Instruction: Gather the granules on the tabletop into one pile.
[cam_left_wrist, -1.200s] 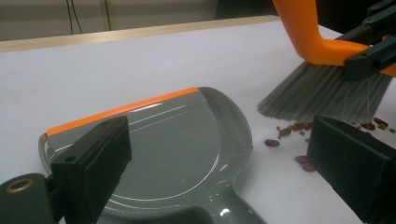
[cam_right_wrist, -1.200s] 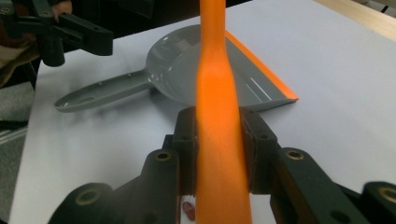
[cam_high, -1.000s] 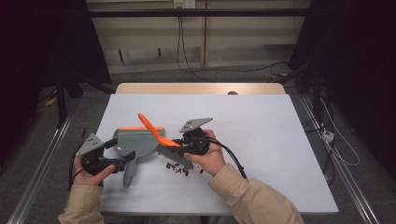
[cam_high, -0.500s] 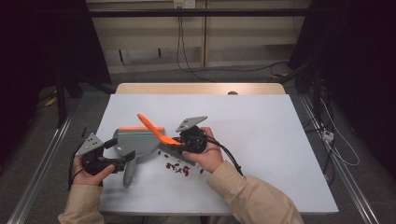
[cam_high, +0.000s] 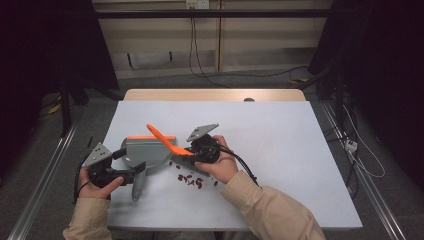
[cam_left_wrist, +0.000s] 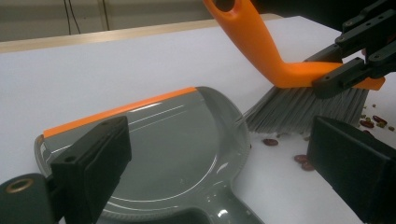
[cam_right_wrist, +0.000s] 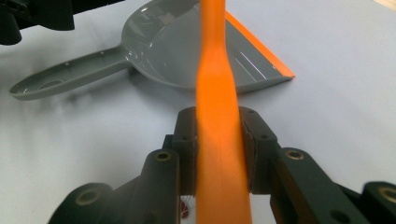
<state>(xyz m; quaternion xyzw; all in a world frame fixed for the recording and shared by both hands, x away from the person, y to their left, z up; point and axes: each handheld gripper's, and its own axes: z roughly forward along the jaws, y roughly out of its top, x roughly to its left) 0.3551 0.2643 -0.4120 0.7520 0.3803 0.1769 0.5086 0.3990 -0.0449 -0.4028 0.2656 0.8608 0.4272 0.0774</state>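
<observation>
A grey dustpan (cam_high: 145, 152) with an orange lip lies on the white table, its handle pointing toward the person. My left gripper (cam_high: 135, 172) stands open at the pan's handle end, and in the left gripper view the pan (cam_left_wrist: 177, 140) lies between the wide-apart jaws of that gripper (cam_left_wrist: 224, 172). My right gripper (cam_high: 194, 150) is shut on an orange brush (cam_high: 162, 137); its handle (cam_right_wrist: 219, 140) is clamped between the jaws. The grey bristles (cam_left_wrist: 308, 109) touch the table beside the pan's side wall. Several dark red beans (cam_high: 190, 180) lie scattered there.
The white table (cam_high: 280, 150) stretches bare to the right and back, with a wooden strip (cam_high: 215, 95) along its far edge. Cables run over the floor behind the table and to its right. Metal rails flank the table on the floor.
My right gripper has shifted slightly left toward the dustpan with the brush in it. The left gripper and the pan have stayed where they were.
</observation>
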